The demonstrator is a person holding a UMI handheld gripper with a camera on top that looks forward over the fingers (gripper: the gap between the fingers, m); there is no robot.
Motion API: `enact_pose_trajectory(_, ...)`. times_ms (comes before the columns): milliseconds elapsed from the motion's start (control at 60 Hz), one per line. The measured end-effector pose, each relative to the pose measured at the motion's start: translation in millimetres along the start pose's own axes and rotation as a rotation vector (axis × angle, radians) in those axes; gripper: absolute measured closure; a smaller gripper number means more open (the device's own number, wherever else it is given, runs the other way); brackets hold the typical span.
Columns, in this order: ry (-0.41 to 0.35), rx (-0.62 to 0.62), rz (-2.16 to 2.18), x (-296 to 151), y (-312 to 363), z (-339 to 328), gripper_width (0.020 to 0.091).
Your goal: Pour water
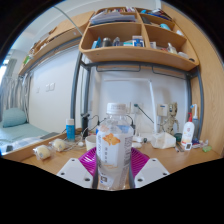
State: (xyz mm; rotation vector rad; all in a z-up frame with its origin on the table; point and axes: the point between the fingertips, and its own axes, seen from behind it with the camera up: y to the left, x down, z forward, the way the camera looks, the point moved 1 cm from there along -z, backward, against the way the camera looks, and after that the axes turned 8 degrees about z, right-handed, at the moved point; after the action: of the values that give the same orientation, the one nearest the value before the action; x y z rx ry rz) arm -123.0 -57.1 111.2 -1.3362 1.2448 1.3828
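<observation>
I see gripper (113,170) low over wooden desk (30,153); fingers narrow, both clamped on clear plastic bottle (115,143); magenta pads (92,165) press its lower sides; bottle upright, white cap on, orange label across middle, standing between fingers; beyond it white wall; wooden shelf (135,52) above, cluttered; blue bottle (70,130) left on desk; white spray bottle (187,131) right; crumpled white tissue (163,141) near it; bed (15,125) far left.

- A wooden desk (30,152) is seen below, cluttered with small items.
- Wooden shelves (135,45) are mounted above, on a pale wall (60,90).
</observation>
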Motion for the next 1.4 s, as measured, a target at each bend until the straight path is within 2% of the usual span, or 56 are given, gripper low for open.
enact_pose_trajectory(67,0.003,-0.002,0.002,0.0,-0.9,3.2,0.0722)
enact_pose_trajectory(200,0.039,-0.017,0.0,-0.6,-2.9,8.4,0.0722)
enact_pose_trajectory(383,0.005,-0.018,-0.166,-24.9,-23.7,6.7,0.0722)
enact_pose_trajectory(583,-0.03,0.037,-0.705,-61.1,-72.0,43.7,0.0721)
enact_pose_trajectory(733,0.003,0.036,-1.208,-55.2,-78.1,99.5,0.0722)
enact_pose_trajectory(933,0.006,0.021,-1.645,-61.1,-70.4,149.5,0.0723)
enact_pose_trajectory(1200,-0.058,0.031,-2.094,-71.0,-40.9,177.5,0.0717)
enact_pose_trajectory(1400,-0.15,0.029,-2.385,-70.1,-11.0,178.2,0.0717)
